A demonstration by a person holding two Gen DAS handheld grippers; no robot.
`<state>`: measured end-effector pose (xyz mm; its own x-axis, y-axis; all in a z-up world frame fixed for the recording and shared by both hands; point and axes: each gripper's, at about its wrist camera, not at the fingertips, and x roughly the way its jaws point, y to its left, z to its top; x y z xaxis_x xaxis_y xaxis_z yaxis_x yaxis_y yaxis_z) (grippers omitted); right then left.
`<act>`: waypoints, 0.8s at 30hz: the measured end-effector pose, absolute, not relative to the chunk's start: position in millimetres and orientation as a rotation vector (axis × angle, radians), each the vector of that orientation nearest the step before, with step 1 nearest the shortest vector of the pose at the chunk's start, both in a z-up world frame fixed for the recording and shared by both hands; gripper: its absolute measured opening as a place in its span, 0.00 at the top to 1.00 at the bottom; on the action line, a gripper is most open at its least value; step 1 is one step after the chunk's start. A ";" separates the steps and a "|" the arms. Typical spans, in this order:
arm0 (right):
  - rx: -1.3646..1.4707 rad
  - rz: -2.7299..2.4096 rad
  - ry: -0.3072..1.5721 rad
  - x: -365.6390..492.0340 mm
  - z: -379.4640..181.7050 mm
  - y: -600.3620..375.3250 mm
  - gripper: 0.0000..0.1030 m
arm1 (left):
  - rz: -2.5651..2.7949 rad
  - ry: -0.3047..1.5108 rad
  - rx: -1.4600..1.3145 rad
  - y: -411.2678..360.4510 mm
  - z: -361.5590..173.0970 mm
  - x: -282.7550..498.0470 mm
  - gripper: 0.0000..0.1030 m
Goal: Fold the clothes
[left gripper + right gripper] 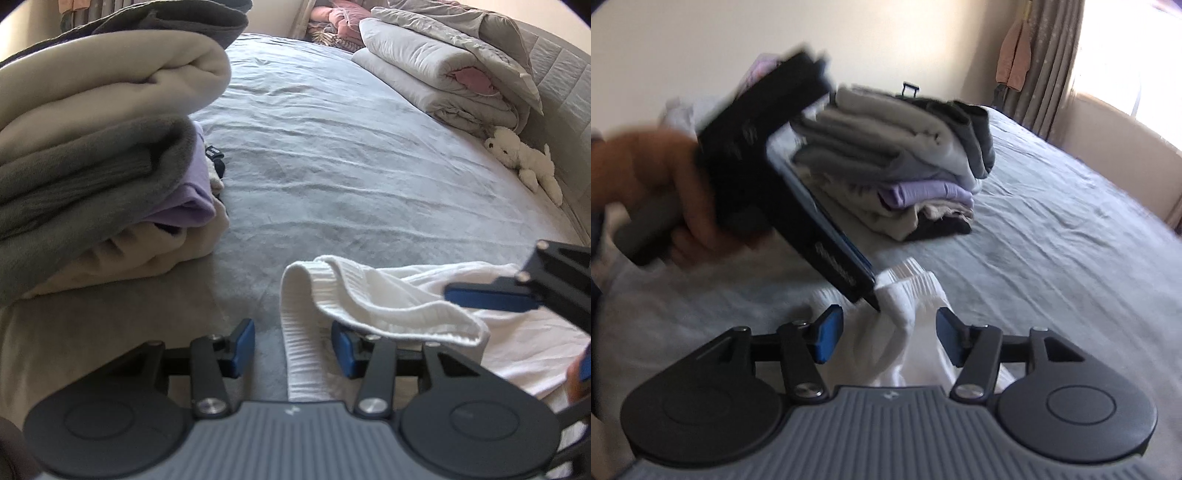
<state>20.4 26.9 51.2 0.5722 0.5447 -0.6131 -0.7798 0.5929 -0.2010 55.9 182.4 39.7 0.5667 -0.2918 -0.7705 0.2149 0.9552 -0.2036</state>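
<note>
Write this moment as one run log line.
left gripper: open, astride white ribbed-waistband garment | right gripper: open over it | folded clothes stack: beside

We see the left gripper (pixel 293 347): a ribbed grey housing bearing a small pale logo, flanked by two dark round discs. Black linkage arms with silver screws carry blue pads (pixel 243 345). The right gripper (pixel 890 338) is of identical build. A hand (pixel 661 184) wraps a dark grey handle.
</note>
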 end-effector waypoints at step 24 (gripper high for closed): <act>-0.550 0.661 0.492 46.6 65.0 45.4 0.85 | -0.336 0.894 -0.035 190.5 48.5 47.5 0.55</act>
